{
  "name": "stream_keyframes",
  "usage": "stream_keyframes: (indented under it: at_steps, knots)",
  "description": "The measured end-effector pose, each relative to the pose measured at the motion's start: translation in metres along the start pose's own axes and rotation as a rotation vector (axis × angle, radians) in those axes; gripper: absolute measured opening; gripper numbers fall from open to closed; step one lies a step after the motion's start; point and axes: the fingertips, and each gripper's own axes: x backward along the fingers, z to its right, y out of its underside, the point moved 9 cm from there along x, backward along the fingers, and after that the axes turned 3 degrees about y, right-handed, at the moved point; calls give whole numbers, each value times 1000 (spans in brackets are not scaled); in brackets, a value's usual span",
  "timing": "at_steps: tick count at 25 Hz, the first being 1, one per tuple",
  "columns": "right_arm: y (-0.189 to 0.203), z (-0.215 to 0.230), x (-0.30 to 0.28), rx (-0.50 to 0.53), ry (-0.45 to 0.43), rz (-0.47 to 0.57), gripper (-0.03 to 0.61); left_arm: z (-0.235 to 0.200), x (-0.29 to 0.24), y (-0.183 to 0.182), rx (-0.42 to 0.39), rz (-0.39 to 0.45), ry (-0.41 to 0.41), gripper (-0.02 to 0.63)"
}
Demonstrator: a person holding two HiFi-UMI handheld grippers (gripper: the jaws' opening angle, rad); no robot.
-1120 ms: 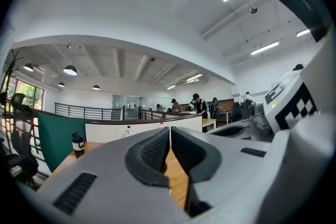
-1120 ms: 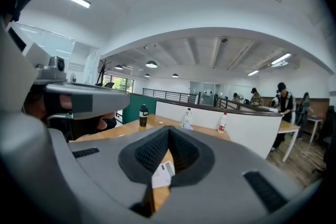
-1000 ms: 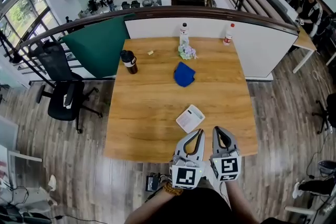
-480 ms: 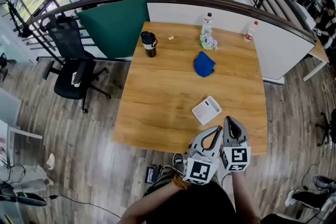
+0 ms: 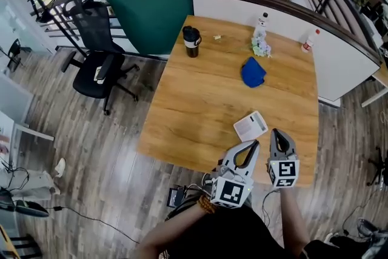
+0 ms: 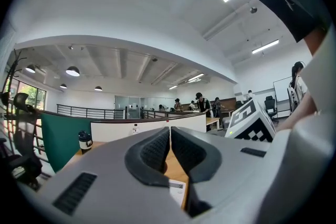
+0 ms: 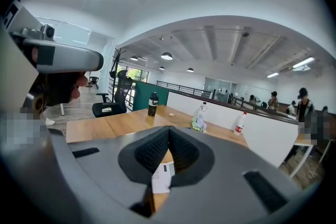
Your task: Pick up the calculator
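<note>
The white calculator [image 5: 250, 126] lies flat on the wooden table [image 5: 200, 106] near its front right edge. My left gripper [image 5: 254, 144] hovers just short of the calculator's near side, its jaws shut with nothing between them. My right gripper [image 5: 277, 132] is beside the calculator's right corner, also shut and empty. In the left gripper view the closed left gripper [image 6: 170, 128] points level, and a strip of the calculator [image 6: 177, 189] shows below it. In the right gripper view the right gripper [image 7: 169, 128] tilts down over the calculator [image 7: 163, 178].
Farther back on the table are a blue cloth [image 5: 253, 71], a black tumbler [image 5: 191, 41], a clear bottle with flowers [image 5: 261, 27] and a red-capped bottle [image 5: 309, 40]. A black office chair [image 5: 100, 67] stands left of the table. A white partition wall [image 5: 339, 70] runs behind and to the right.
Both grippers have come forward and lower toward the calculator, the right one more. The head view has shifted, so the table sits farther right. Both stay shut.
</note>
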Motion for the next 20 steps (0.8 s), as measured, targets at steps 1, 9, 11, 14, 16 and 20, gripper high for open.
stream_keyframes:
  at_steps: [1, 9, 11, 14, 16, 20]
  knots:
    - [2, 2, -3, 5, -7, -10, 6, -3, -2, 1, 4, -4, -8, 23]
    - [25, 14, -34, 4, -97, -70, 9, -3, -18, 8, 30, -45, -25, 23]
    - [32, 16, -43, -3, -124, -88, 25, -3, -21, 12, 43, -65, -24, 23]
    - [43, 17, -56, 10, -161, -120, 34, -4, -25, 14, 54, -70, -33, 23]
    - [49, 15, -65, 31, -185, -138, 37, -6, -27, 14, 55, -70, -45, 23]
    - [60, 16, -79, 43, -206, -170, 37, -11, -30, 17, 62, -72, -67, 23]
